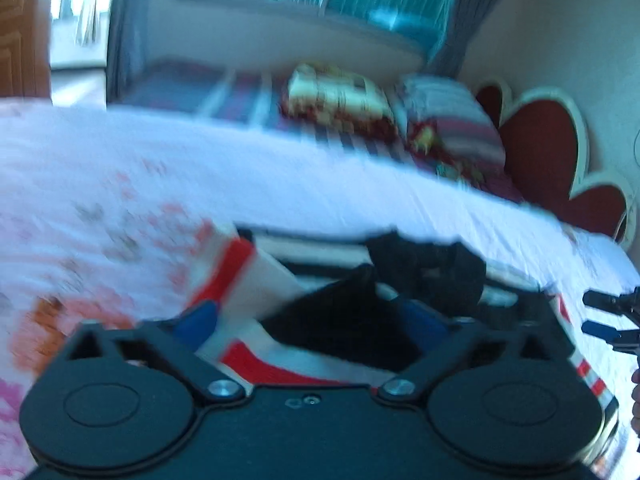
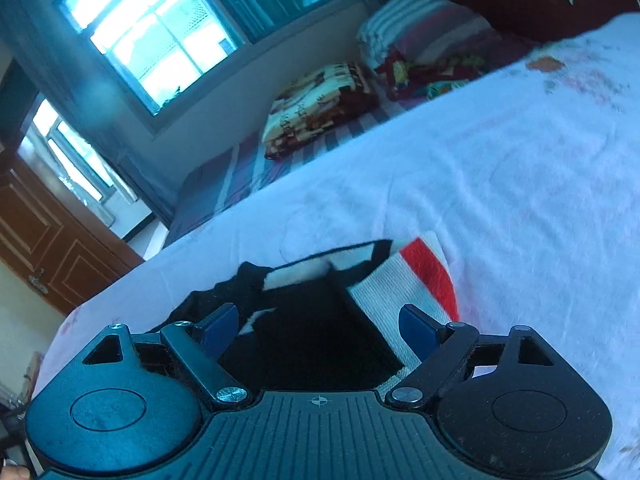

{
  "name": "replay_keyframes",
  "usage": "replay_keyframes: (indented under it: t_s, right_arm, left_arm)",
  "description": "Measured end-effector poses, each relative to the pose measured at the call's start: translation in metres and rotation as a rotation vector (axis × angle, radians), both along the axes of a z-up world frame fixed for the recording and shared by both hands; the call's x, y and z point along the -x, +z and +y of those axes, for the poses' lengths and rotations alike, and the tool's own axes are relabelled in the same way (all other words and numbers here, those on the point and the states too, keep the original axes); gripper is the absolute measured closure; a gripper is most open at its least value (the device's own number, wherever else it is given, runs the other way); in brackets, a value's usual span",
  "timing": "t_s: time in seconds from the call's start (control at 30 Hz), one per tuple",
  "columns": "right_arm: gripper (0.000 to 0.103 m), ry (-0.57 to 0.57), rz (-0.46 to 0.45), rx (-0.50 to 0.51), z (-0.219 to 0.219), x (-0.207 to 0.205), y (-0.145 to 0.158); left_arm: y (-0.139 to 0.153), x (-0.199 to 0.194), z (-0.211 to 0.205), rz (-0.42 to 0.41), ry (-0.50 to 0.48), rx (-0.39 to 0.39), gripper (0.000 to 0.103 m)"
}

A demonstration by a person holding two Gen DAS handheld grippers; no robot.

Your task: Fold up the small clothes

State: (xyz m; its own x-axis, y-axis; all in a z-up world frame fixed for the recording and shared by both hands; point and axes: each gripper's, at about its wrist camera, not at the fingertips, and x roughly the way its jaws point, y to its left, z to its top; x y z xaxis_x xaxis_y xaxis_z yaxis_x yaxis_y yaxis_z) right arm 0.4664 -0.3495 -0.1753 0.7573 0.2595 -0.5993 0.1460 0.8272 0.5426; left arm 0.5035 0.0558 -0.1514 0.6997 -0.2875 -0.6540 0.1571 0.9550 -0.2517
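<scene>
The left claw [image 1: 312, 320] stands released, its blue pads [image 1: 198, 322] spread wide with the black, white and red striped garment [image 1: 348, 320] lying loose between and just ahead of them on the white floral bedsheet [image 1: 280, 176]. The right claw [image 2: 316, 328] is likewise released, pads apart and pressing on nothing, the same garment [image 2: 312, 332] lying between and ahead of them. Beyond both claws, folded blankets [image 2: 320, 104] sit well apart, by the window wall.

left wrist view blurred; garment [image 1: 340, 320] partly hidden behind the gripper body.
</scene>
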Motion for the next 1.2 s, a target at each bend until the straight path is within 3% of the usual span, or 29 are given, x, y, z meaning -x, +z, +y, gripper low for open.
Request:
replay_keyframes:
  t_s: [0.13, 0.23, 0.27, 0.3, 0.33, 0.37, 0.5, 0.6, 0.63, 0.67, 0.7, 0.73, 0.9, 1.07, 1.2]
  right_arm:
    - [0.017, 0.066, 0.007, 0.101, 0.009, -0.002, 0.002]
    - [0.017, 0.089, 0.020, 0.159, 0.020, -0.005, -0.009]
    - [0.017, 0.092, 0.026, 0.166, 0.022, -0.006, -0.011]
    - [0.022, 0.098, 0.031, 0.174, 0.024, -0.008, -0.016]
    - [0.031, 0.104, 0.037, 0.179, 0.025, -0.010, -0.019]
    - [0.034, 0.112, 0.049, 0.180, 0.025, -0.015, -0.024]
    - [0.037, 0.127, 0.076, 0.195, 0.027, -0.023, -0.036]
    - [0.073, 0.170, 0.086, 0.262, 0.037, -0.026, -0.038]
    - [0.079, 0.179, 0.092, 0.293, 0.041, -0.027, -0.038]
    - [0.083, 0.186, 0.090, 0.320, 0.044, -0.027, -0.038]
    - [0.089, 0.192, 0.088, 0.321, 0.044, -0.027, -0.039]
    - [0.093, 0.191, 0.088, 0.311, 0.043, -0.027, -0.039]
    - [0.095, 0.180, 0.024, 0.303, 0.047, -0.017, -0.029]
    - [0.095, 0.171, -0.030, 0.301, 0.047, -0.013, -0.010]
    - [0.095, 0.170, -0.035, 0.293, 0.046, -0.015, -0.006]
  left_arm:
    - [0.005, -0.001, 0.006, -0.004, -0.044, -0.039, 0.011]
    - [-0.003, -0.009, -0.001, 0.019, -0.117, -0.078, 0.041]
    - [-0.007, -0.013, -0.004, 0.036, -0.139, -0.084, 0.059]
    - [-0.011, -0.017, -0.008, 0.056, -0.152, -0.092, 0.068]
    - [-0.015, -0.019, -0.012, 0.067, -0.164, -0.101, 0.069]
    - [-0.018, -0.022, -0.015, 0.074, -0.174, -0.114, 0.068]
    - [-0.025, -0.024, -0.025, 0.072, -0.181, -0.166, 0.062]
    - [-0.027, -0.022, -0.028, 0.069, -0.179, -0.189, 0.062]
    - [-0.027, -0.021, -0.028, 0.062, -0.167, -0.190, 0.065]
    - [-0.027, -0.019, -0.027, 0.058, -0.157, -0.189, 0.076]
    - [-0.028, -0.020, -0.027, 0.066, -0.157, -0.193, 0.094]
    - [-0.030, -0.021, -0.026, 0.083, -0.159, -0.190, 0.100]
    - [-0.024, -0.018, -0.022, 0.065, -0.140, -0.157, 0.103]
    - [-0.006, -0.011, -0.020, -0.006, -0.124, -0.117, 0.103]
    - [-0.002, -0.021, -0.021, 0.006, -0.148, -0.146, 0.101]
